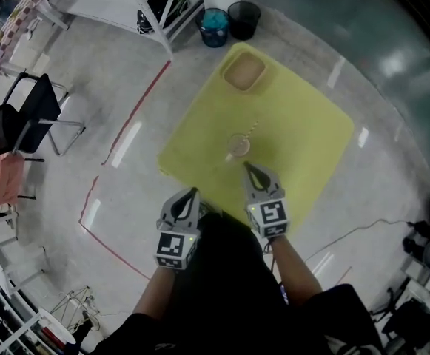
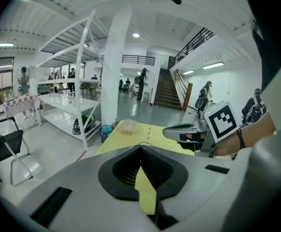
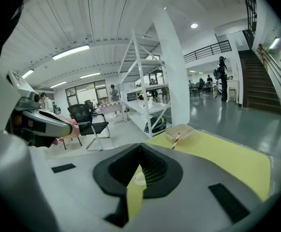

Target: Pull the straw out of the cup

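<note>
Yellow table [image 1: 311,146] with a clear cup [image 1: 238,148] at its centre, the striped straw [image 1: 252,132] still in it. Approach stage: the right gripper [image 1: 249,167] is near the cup and the left gripper [image 1: 193,191] farther back, both with jaws together and empty. Next, one gripper probably has to open around the straw.

The pale, glossy floor [image 1: 66,87] threw back the strip lights [image 3: 70,52], and a red tape line [image 1: 137,109] ran across it. A white pillar [image 2: 116,71] stood beside a white shelf rack [image 2: 65,100], with two bins [image 1: 215,26] close by. A black chair [image 1: 43,98] sat off to one side, and a staircase [image 2: 167,93] climbed at the back.
</note>
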Action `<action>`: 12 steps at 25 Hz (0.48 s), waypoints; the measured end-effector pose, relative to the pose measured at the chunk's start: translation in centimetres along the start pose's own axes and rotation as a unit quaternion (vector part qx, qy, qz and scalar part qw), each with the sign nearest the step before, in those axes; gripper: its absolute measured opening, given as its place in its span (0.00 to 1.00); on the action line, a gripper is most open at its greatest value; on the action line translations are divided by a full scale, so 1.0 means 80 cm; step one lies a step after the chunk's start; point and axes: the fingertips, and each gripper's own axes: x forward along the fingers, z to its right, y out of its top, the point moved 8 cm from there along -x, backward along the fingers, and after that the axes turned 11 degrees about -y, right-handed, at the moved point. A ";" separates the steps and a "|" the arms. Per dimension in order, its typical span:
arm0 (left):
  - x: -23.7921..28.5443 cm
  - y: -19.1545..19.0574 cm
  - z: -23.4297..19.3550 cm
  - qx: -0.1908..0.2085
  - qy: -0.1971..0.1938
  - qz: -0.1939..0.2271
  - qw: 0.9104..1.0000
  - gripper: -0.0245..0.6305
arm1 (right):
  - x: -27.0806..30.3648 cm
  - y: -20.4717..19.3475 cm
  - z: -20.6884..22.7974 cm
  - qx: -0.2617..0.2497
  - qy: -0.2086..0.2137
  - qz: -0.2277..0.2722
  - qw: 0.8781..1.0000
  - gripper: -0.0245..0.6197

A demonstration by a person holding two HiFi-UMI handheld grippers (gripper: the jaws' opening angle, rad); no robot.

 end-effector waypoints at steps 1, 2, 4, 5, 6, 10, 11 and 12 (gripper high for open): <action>0.006 -0.003 0.001 -0.004 0.002 -0.005 1.000 0.10 | 0.007 -0.007 0.006 -0.005 0.003 -0.006 1.000 0.06; 0.010 -0.006 0.001 -0.008 0.004 -0.011 1.000 0.10 | 0.013 -0.015 0.012 -0.009 0.004 -0.011 1.000 0.06; 0.016 -0.007 0.000 -0.013 0.009 -0.023 1.000 0.10 | 0.025 -0.027 0.023 -0.009 0.003 -0.020 1.000 0.06; 0.019 -0.006 -0.003 -0.013 0.012 -0.027 0.999 0.10 | 0.033 -0.031 0.027 -0.005 0.003 -0.023 1.000 0.06; 0.023 -0.005 -0.007 -0.013 0.015 -0.029 0.999 0.10 | 0.042 -0.034 0.032 -0.001 0.003 -0.025 1.000 0.06; 0.042 -0.003 -0.017 -0.018 0.032 -0.033 0.999 0.10 | 0.071 -0.046 0.046 0.011 0.010 -0.031 0.999 0.06; 0.047 -0.002 -0.017 -0.020 0.036 -0.033 0.999 0.10 | 0.076 -0.048 0.050 0.012 0.013 -0.031 0.999 0.06; 0.052 0.000 -0.016 -0.022 0.040 -0.033 0.998 0.10 | 0.080 -0.048 0.055 0.016 0.014 -0.032 0.999 0.06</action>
